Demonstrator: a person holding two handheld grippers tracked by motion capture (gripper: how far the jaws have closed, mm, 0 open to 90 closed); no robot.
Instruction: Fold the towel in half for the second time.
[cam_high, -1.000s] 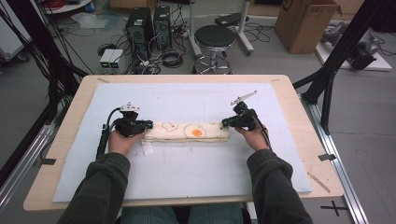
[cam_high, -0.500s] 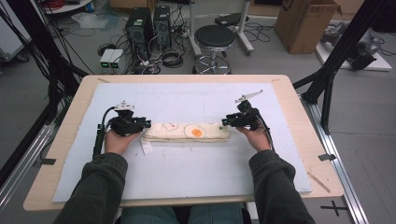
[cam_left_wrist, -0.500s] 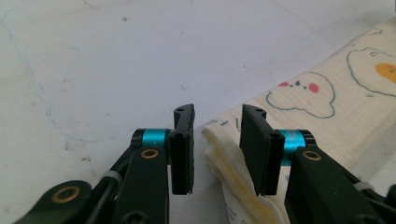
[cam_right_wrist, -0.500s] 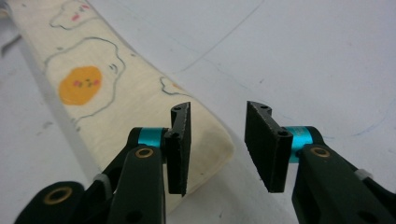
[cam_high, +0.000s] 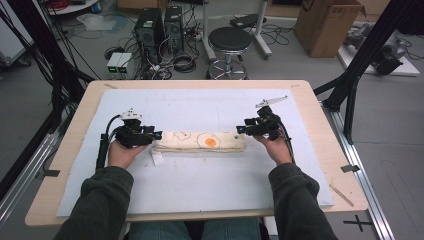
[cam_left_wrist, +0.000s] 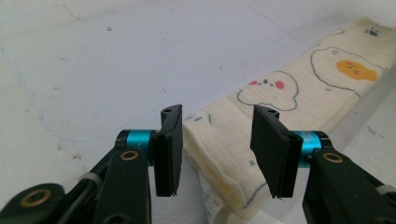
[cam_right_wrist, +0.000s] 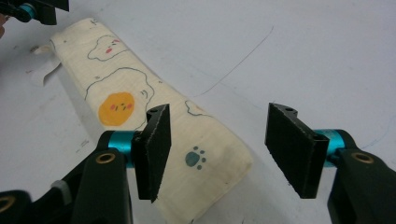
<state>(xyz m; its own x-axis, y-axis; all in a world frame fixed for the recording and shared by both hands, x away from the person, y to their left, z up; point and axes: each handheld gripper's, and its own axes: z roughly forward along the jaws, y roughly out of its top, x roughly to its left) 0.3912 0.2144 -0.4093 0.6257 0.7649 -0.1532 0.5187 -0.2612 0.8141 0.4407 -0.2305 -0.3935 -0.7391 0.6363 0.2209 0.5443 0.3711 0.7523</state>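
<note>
— Where is the cloth now?

— The folded cloth (cam_high: 200, 141) lies flat on the white mat (cam_high: 200, 190), about in the middle of the table (cam_high: 65, 150). It makes a long, narrow band from my left side to my right side. It is cream in colour, with cloud drawings, an orange round face and one small blue paw print near its right end. A small white label (cam_high: 157, 158) comes out under its left end and rests on the mat.

— And your left gripper?

— My left gripper (cam_left_wrist: 217, 149) is at the left end of the cloth. Its jaws have just been opening. The end of the cloth is between them, but the pads do not press on it: I see a gap on both sides, so the cloth is released. In the high view this gripper (cam_high: 156, 135) points toward the cloth from the left.

— The right one?

— My right gripper (cam_right_wrist: 219, 149) is at the other end, and its jaws have also just been opening. They stand apart. The left pad is over the corner of the cloth near the paw print, the right pad is over bare mat. Nothing is grasped. From above, this gripper (cam_high: 240, 129) is just beside the right end of the cloth.
</note>
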